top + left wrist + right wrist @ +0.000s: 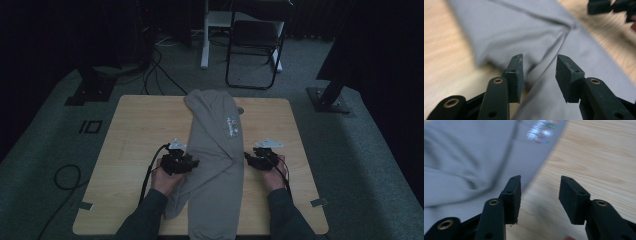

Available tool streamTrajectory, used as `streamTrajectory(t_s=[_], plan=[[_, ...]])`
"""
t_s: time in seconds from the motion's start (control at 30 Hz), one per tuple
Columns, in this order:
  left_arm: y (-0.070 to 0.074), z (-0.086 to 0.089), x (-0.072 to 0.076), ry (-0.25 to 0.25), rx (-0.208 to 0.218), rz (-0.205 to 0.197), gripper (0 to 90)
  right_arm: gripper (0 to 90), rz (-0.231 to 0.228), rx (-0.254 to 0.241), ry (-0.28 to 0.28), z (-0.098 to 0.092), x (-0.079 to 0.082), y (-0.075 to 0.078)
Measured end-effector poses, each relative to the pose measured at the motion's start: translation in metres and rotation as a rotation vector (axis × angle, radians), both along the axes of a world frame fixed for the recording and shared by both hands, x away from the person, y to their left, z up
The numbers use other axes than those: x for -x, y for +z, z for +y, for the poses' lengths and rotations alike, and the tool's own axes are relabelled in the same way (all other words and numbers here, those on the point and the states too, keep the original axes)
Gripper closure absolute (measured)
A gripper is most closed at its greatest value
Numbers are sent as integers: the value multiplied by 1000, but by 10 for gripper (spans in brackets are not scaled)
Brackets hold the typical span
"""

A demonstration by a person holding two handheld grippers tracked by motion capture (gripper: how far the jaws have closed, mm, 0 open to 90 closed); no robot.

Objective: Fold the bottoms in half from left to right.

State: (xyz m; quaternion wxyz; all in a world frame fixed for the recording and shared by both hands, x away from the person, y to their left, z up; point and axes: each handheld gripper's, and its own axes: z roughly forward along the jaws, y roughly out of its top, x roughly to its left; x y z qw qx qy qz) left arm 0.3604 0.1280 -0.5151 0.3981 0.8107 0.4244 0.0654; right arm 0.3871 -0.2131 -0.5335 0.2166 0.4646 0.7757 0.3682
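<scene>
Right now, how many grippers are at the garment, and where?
2. The left gripper is at the grey garment's left edge, fingers open over the cloth. The right gripper is at its right edge, fingers open above the table. None looks hidden.

The grey garment [215,145] bears a small multicoloured print [233,126], perhaps lettering, but too small and blurred to be read.
</scene>
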Motion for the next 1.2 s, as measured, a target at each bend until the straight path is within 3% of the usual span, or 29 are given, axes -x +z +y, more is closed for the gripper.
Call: streamTrajectory(t_s=[0.1,0.2,0.33,0.4,0.5,0.6,0.83,1.13,1.2], plan=[[-5,8,8,-5,-10,-1,546,565,0,-22,49,19,4,2],[-11,13,13,-2,-22,2,530,572,0,-5,77,31,5,1],[-21,6,12,-10,-41,26,517,575,34,1,94,41,2,-8],[-24,-2,13,-30,-71,26,521,595,47,3,92,43,1,-12],[-28,-12,15,-47,-128,4,605,633,65,-3,94,45,-2,-16],[-30,-15,15,-43,-116,-16,708,666,52,17,98,49,-2,-19],[-32,-11,2,-5,-109,-40,770,780,29,4,86,58,-14,-21],[-32,5,-30,99,-154,-81,770,792,23,16,69,77,-38,-21],[-32,7,-37,115,-150,-71,786,794,23,21,65,80,-44,-20]])
